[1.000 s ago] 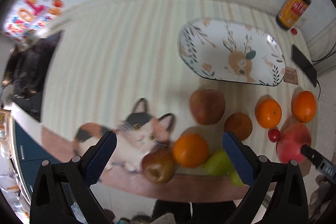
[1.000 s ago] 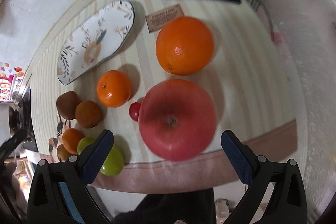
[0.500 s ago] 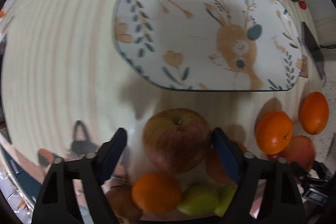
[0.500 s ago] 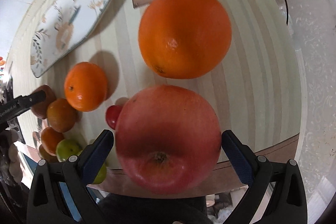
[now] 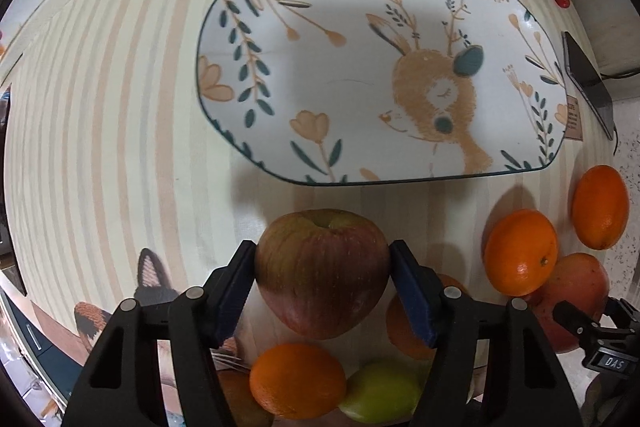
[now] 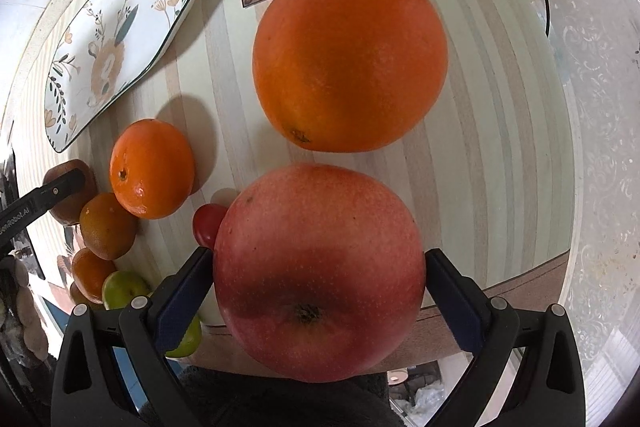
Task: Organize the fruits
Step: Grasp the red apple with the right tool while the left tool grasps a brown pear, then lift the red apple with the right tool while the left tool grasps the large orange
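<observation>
- My left gripper has its ribbed blue pads pressed on both sides of a streaky, dull red-green apple, round with a dimpled top.
- My right gripper is clamped on a bigger, speckled red apple at the near edge of the striped tablecloth.
- A glossy cherry tomato touches that red apple; just beyond sits a large, pebbly orange.
- Farther off lies the smooth oblong plate, glazed white with a painted deer.
</observation>
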